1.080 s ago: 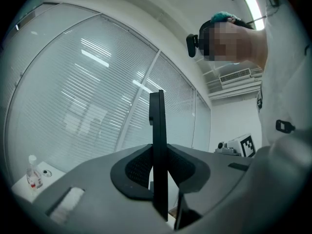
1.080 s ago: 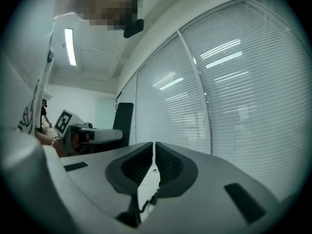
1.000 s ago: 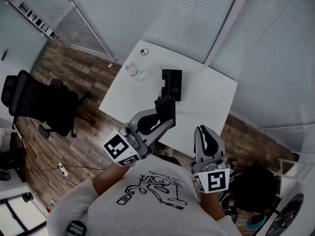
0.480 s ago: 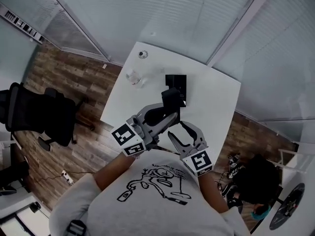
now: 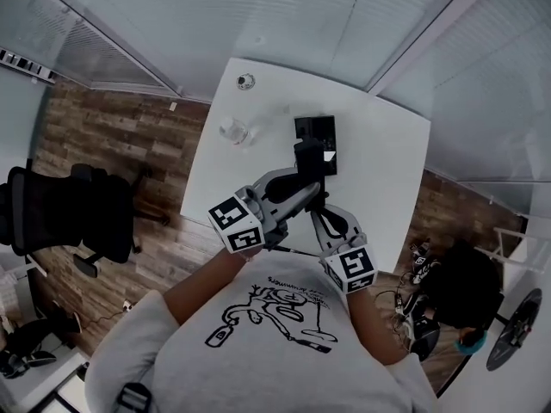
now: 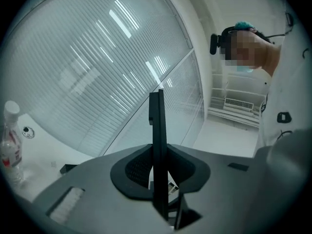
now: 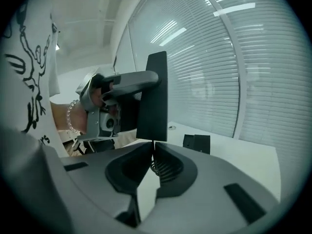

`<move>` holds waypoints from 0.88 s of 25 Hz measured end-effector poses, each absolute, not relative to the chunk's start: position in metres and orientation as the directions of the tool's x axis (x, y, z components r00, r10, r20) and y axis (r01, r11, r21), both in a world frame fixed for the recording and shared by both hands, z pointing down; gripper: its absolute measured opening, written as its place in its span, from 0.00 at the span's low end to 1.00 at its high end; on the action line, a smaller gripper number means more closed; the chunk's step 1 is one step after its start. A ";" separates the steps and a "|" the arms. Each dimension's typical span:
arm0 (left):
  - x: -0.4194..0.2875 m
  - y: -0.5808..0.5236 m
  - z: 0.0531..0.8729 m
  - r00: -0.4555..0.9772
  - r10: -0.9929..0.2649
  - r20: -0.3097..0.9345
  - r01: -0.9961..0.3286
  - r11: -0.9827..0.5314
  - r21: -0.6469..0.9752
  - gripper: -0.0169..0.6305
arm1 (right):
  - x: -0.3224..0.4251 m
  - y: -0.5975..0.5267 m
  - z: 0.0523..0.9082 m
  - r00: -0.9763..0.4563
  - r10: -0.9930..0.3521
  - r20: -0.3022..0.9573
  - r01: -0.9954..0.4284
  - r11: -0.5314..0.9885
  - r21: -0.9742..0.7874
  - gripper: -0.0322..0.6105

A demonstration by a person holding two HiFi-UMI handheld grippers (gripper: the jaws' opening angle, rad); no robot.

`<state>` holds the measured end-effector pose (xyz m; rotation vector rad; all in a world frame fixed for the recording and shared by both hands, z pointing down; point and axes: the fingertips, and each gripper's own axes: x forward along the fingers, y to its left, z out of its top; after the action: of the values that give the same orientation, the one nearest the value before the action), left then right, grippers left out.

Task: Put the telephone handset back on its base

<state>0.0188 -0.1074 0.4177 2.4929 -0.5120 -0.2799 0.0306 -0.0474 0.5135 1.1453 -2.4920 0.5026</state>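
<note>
Office room, white worktop [image 5: 379,170] in a corner, blind-covered glazed partitions [image 5: 258,15] along the worktop's two far sides, desk telephone base [image 5: 320,129] on the worktop's far half, clear bottle [image 5: 234,132] by the worktop's left edge, black swivel chair [image 5: 56,218] well left of the worktop, wood-plank floor [image 5: 120,144] around the worktop.

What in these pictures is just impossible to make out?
- Telephone base, head view: tiny, partly covered by the handset.
- Bottle, left gripper view: at the picture's rim, label unreadable.
- Round thing on the table, head view: too small to name.
</note>
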 end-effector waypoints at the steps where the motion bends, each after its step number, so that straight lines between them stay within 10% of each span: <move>1: 0.020 -0.110 0.423 0.909 -0.408 -0.081 -0.287 -0.757 0.587 0.14 | 0.031 -0.047 0.518 -0.605 -0.648 0.463 -0.781 0.597 -0.185 0.07; 22: 0.042 -0.152 0.560 0.950 -0.285 0.127 -0.290 -0.651 0.701 0.23 | 0.048 -0.050 0.605 -0.491 -0.582 0.648 -0.852 0.474 -0.220 0.06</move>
<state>0.0418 -0.1522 0.5603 2.3133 -0.4028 0.0071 0.0481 -0.0501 0.6052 1.1887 -2.2325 0.7287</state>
